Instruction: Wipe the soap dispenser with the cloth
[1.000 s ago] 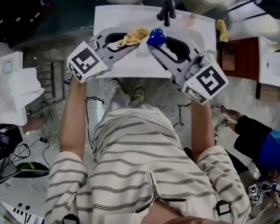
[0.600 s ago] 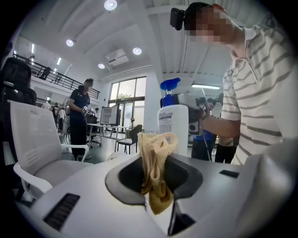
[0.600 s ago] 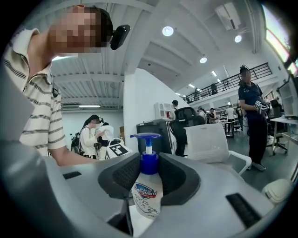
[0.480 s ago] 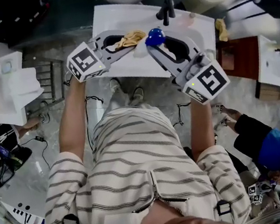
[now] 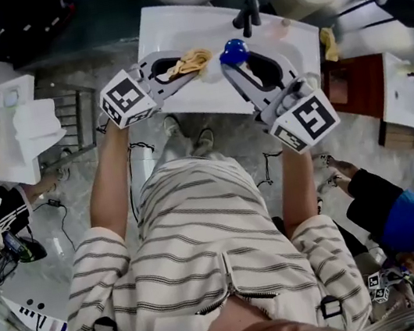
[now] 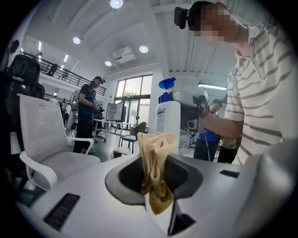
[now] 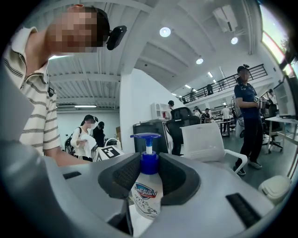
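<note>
Tan cloth (image 6: 156, 158) is clamped in fingers of the left gripper (image 5: 197, 66), Safeguard soap dispenser (image 7: 147, 188) in fingers of the right gripper (image 5: 228, 68), side by side over white tabletop (image 5: 167, 29).

The camera on my head looks steeply down past my striped shirt (image 5: 202, 225) onto the white table (image 5: 166, 25), from well above it. The camera on my left gripper (image 5: 188, 64) sits low behind its jaws and looks along them, so the cloth (image 6: 156, 158) fills the near foreground and the soap dispenser (image 6: 167, 116) stands just beyond it. The camera on my right gripper (image 5: 232, 63) looks along its own jaws from the opposite side, very near the same soap dispenser. The two gripper views face each other across it, and each catches my striped shirt at its edge. All three views share the soap dispenser.
</note>
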Demonstrator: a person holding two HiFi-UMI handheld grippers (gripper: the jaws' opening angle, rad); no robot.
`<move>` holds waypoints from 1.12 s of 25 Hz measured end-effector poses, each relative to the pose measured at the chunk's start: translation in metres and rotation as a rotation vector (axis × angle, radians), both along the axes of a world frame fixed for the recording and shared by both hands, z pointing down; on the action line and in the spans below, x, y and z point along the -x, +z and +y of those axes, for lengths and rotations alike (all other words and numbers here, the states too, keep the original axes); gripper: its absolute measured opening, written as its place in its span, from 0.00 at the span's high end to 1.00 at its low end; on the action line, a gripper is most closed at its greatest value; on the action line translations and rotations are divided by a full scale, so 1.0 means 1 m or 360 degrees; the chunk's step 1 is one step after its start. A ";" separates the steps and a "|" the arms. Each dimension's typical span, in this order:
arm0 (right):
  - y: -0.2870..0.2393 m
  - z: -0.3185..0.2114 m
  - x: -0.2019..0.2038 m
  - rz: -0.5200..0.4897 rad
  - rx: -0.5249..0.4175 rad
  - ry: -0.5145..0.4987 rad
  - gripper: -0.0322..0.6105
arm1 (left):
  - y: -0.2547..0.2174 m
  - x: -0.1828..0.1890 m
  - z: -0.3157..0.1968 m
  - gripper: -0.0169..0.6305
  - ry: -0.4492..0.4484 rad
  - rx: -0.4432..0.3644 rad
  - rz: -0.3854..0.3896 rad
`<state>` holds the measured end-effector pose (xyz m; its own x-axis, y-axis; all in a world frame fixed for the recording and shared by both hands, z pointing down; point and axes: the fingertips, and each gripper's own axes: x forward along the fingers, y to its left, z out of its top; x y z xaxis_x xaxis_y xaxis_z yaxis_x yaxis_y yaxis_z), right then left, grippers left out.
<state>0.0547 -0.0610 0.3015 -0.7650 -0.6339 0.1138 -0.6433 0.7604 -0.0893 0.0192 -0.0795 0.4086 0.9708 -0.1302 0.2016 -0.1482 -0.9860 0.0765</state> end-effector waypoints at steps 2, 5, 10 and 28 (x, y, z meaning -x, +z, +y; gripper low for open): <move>0.003 -0.001 0.000 0.0008 0.0007 0.0012 0.76 | 0.001 0.001 0.001 0.83 -0.0029 -0.0008 -0.0022; 0.005 -0.004 -0.001 0.0002 0.0024 0.0037 0.76 | 0.000 0.004 0.002 0.83 -0.0086 -0.0006 -0.0035; 0.008 -0.009 -0.002 0.0018 0.0028 0.0108 0.76 | -0.011 0.009 0.001 0.83 -0.0216 0.0049 0.0031; 0.034 -0.038 -0.015 -0.0003 0.0123 0.0477 0.76 | -0.024 0.010 -0.003 0.83 -0.0634 -0.0017 0.0070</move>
<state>0.0700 -0.0994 0.3353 -0.5457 -0.8208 0.1689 -0.8376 0.5278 -0.1409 0.0087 -0.0829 0.3845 0.8516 -0.5000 0.1573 -0.5158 -0.8528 0.0816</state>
